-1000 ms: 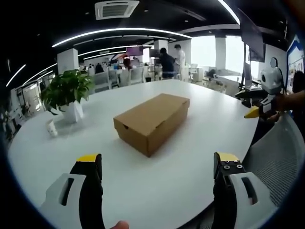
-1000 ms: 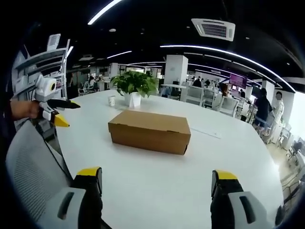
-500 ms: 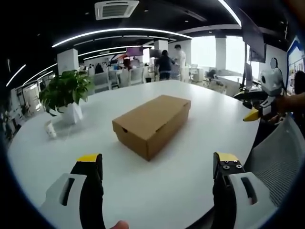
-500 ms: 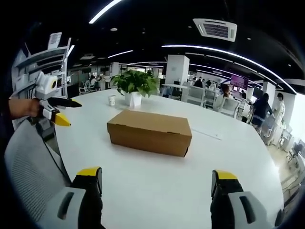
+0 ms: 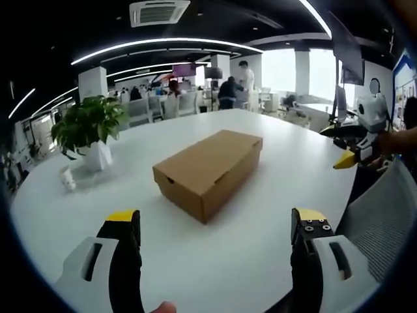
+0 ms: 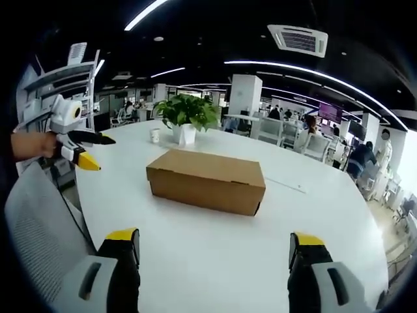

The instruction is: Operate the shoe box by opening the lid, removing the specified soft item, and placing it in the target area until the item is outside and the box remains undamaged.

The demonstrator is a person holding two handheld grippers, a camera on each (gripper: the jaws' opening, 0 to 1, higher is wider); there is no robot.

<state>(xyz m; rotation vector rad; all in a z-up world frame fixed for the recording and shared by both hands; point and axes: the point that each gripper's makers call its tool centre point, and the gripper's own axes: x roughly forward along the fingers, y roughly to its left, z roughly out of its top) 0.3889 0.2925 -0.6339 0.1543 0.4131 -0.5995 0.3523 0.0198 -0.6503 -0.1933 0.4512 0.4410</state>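
Shoe box (image 5: pixel 207 171) lid shut, mid tabletop (image 5: pixel 273 228), near plant (image 5: pixel 88 127) | L gripper (image 5: pixel 215 225) & R gripper (image 6: pixel 212 244) jaws released, well short of box | Advice: approach level, one steadies base, other lifts lid front edge gently—no crushing.

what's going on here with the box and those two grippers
A person holds a gripper in each hand over a white table. The left gripper and the right gripper both have their jaws wide apart, hold nothing, and point at a cardboard shoe box from different sides, well short of it. The box sits shut in the middle of the table, lid on, so nothing has been taken out. A potted plant and a small cup stand further off.
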